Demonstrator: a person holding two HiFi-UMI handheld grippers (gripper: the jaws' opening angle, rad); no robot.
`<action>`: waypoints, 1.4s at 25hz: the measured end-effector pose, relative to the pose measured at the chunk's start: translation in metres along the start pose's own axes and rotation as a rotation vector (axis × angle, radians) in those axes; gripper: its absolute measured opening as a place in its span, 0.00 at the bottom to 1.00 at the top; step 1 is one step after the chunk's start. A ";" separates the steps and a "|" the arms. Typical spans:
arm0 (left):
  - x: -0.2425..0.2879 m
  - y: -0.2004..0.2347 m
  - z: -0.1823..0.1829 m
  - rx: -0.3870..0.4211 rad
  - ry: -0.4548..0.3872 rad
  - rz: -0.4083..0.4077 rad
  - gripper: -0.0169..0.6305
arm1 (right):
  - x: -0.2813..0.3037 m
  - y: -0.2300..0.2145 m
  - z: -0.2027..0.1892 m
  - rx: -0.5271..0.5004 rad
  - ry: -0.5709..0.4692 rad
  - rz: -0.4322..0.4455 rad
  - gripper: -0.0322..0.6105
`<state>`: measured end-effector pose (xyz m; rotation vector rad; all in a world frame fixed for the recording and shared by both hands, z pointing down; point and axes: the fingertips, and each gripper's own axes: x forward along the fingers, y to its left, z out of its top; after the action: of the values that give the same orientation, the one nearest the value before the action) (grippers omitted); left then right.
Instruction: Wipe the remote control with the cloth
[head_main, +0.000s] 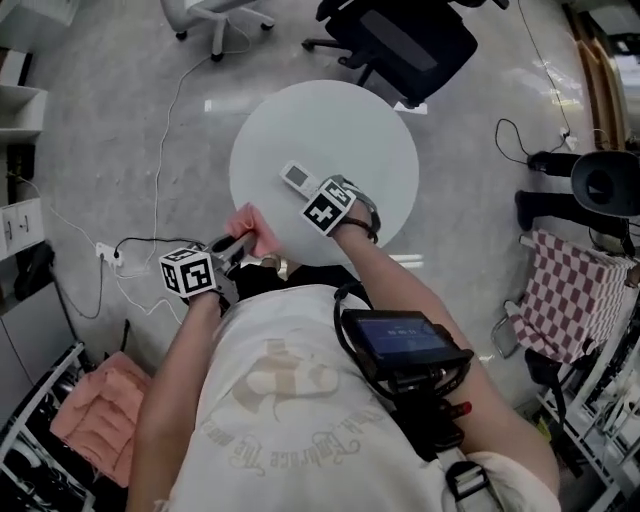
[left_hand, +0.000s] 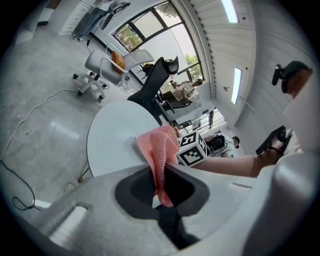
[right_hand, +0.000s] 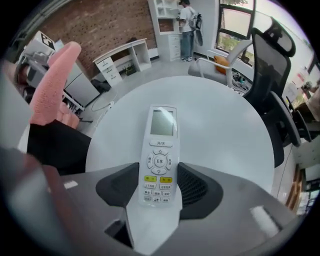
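Remote control (right_hand: 160, 137), white: lay face up near the middle of the round white bench (head_main: 350, 130), screen end pointing away from the right tongs (right_hand: 160, 170). Was pinched across its button end by those tongs, set wide and angled steeply down, one dark pad against each long side. Sat apart from the cloth (left_hand: 159, 145), pink and loosely bunched. Was nipped at its lower part by the left tongs (left_hand: 161, 175), pressed together on it, with the free end standing up past the tips. Hovered at the bench's near-left rim, close to the person's body and not touching the remote control. Farther out, backed by a black office chair (head_main: 400, 45) at the bench's far side and a white chair (head_main: 215, 15) beyond on the grey floor (head_main: 120, 120). Flanked at the left by a white cable (head_main: 175, 120) running to a power strip (head_main: 108, 255), at the right by a red-and-white checked fabric (head_main: 565, 290).
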<state>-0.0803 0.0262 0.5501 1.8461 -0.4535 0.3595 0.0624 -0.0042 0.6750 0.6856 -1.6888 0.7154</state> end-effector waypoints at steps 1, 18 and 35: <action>0.001 0.000 -0.001 0.001 0.001 0.002 0.06 | 0.000 0.000 -0.002 -0.022 0.011 -0.004 0.44; 0.003 -0.016 -0.007 0.100 0.049 -0.013 0.05 | -0.016 -0.001 -0.009 0.041 -0.112 -0.011 0.44; -0.023 -0.055 0.047 0.497 0.072 -0.144 0.05 | -0.173 0.018 0.009 0.546 -0.727 -0.193 0.06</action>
<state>-0.0734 -0.0003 0.4796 2.3228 -0.1866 0.4684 0.0792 0.0140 0.5022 1.6203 -2.0373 0.8553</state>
